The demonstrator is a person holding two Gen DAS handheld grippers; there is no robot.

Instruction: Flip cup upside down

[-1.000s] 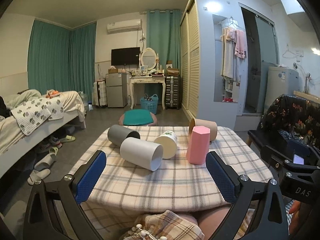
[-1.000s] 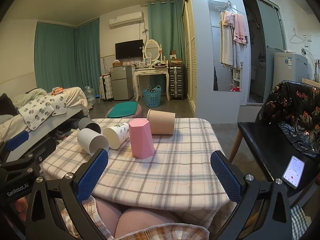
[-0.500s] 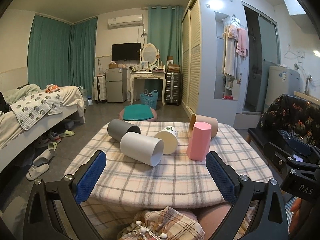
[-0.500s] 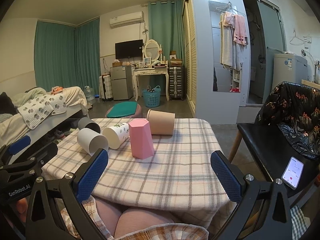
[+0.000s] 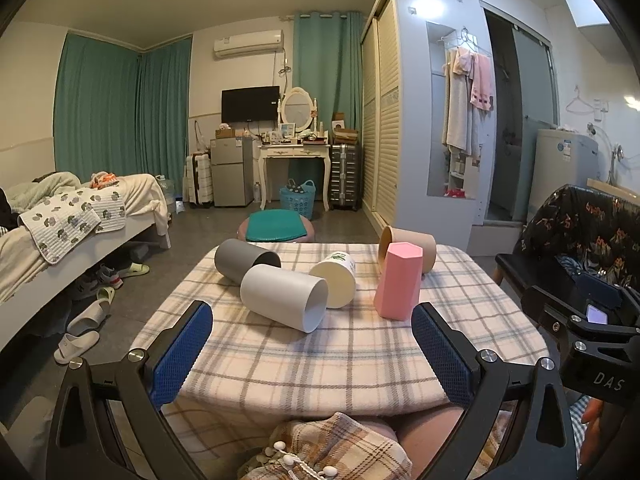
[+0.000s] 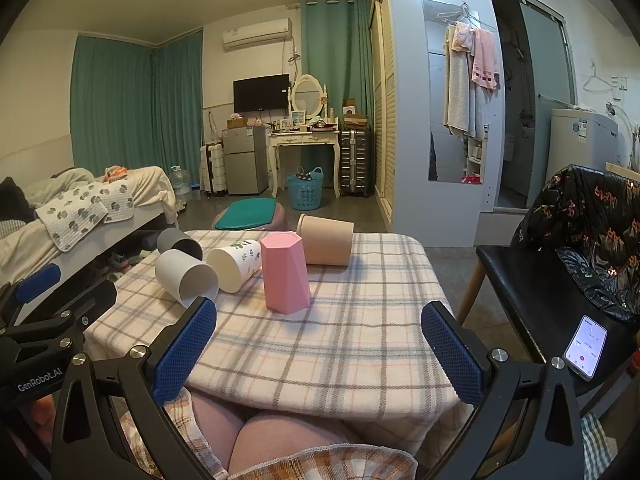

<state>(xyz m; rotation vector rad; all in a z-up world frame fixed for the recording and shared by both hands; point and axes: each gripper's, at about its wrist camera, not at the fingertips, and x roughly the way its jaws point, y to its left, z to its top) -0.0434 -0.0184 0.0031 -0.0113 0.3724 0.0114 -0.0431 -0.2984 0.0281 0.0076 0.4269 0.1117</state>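
We hold both grippers, left [image 5: 312, 344] and right [image 6: 318, 342], spread wide and empty short of the table [image 6: 360, 344], where the pink cup [image 6: 285, 276] stands closed end up, seemingly already flipped, four others lying sideways.

The left gripper [image 6: 28, 344] body reads "GenRobot.AI"; the right gripper [image 5: 592, 344] body reads "DAS".

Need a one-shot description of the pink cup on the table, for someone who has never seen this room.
Find the low table with the plaid cloth in the middle of the bedroom. Five cups sit at its far end; the pink cup is the nearest one on the right of the group, in front of the tan cup. It alone stands on end and has faceted sides; the other four are round and lie on their sides.
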